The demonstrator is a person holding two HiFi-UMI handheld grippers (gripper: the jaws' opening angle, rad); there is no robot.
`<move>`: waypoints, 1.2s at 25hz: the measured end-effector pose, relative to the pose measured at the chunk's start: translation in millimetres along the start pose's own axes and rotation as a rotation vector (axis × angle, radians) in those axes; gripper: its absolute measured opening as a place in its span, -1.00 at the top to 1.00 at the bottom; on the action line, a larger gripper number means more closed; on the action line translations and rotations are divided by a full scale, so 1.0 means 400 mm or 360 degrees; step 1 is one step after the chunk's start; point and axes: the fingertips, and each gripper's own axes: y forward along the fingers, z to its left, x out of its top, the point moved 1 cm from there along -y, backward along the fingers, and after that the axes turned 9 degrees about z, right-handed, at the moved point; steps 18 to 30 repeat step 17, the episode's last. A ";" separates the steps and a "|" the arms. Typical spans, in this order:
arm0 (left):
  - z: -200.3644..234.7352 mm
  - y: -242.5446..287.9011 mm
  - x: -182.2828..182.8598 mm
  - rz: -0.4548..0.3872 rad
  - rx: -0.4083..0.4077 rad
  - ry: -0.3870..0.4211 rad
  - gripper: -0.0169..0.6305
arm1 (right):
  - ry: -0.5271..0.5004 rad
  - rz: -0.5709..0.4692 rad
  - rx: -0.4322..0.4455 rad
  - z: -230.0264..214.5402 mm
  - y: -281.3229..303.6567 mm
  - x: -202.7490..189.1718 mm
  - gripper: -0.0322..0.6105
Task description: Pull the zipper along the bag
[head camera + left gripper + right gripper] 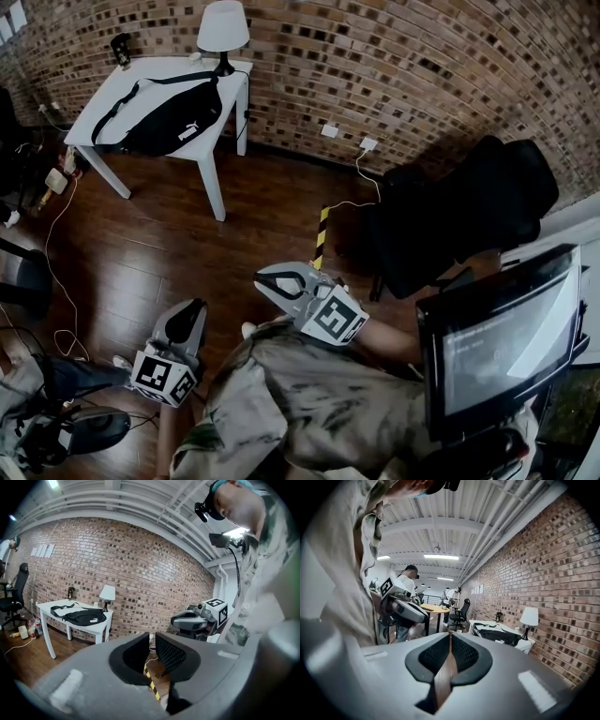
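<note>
on the white bench (pixel 232 86) by the brick wall, in the head view, lies the black bag (pixel 169 122), with a lamp (pixel 223 28) behind it at the bench's back edge. both grippers are well away from the bench, over the wooden floor (pixel 141 244) and close to the person's body. the left gripper (pixel 190 314) and the right gripper (pixel 270 277) both point roughly toward the bench, and neither touches the bag.

in the left gripper view, the left gripper (pixel 152 649) has its jaws a narrow gap apart, with nothing between them; only floor and a yellow-and-black strip show through. the bag (pixel 84 617) lies on the bench (pixel 47 607), far beyond the jaws.

in the right gripper view, the right gripper (pixel 450 637) has its jaws brought together at the tips, leaving just a thin slit lower down, and they hold nothing. the bag (pixel 497 635) lies on the bench (pixel 526 645), well beyond the jaws.
</note>
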 end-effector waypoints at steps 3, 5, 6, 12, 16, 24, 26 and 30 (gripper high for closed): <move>-0.001 0.004 -0.007 0.0005 0.0010 -0.0008 0.82 | -0.0012 0.0000 0.0004 0.004 -0.002 -0.009 0.84; 0.000 0.009 -0.016 -0.0003 -0.0001 -0.0006 0.82 | -0.0017 -0.0004 -0.0001 0.000 -0.007 -0.008 0.85; 0.001 0.013 -0.015 -0.0003 -0.0007 -0.0009 0.82 | -0.0020 -0.0003 -0.0004 -0.004 -0.009 -0.007 0.85; 0.035 0.022 -0.017 -0.0002 0.0016 -0.0048 0.82 | -0.0025 0.0018 0.0025 -0.026 0.022 -0.008 0.85; 0.080 0.044 -0.017 -0.0007 0.0010 -0.0079 0.82 | -0.0050 0.0037 0.0011 -0.063 0.050 -0.002 0.85; 0.092 0.052 -0.017 -0.0006 0.0006 -0.0087 0.82 | -0.0052 0.0041 0.0003 -0.074 0.057 -0.001 0.86; 0.092 0.052 -0.017 -0.0006 0.0006 -0.0087 0.82 | -0.0052 0.0041 0.0003 -0.074 0.057 -0.001 0.86; 0.092 0.052 -0.017 -0.0006 0.0006 -0.0087 0.82 | -0.0052 0.0041 0.0003 -0.074 0.057 -0.001 0.86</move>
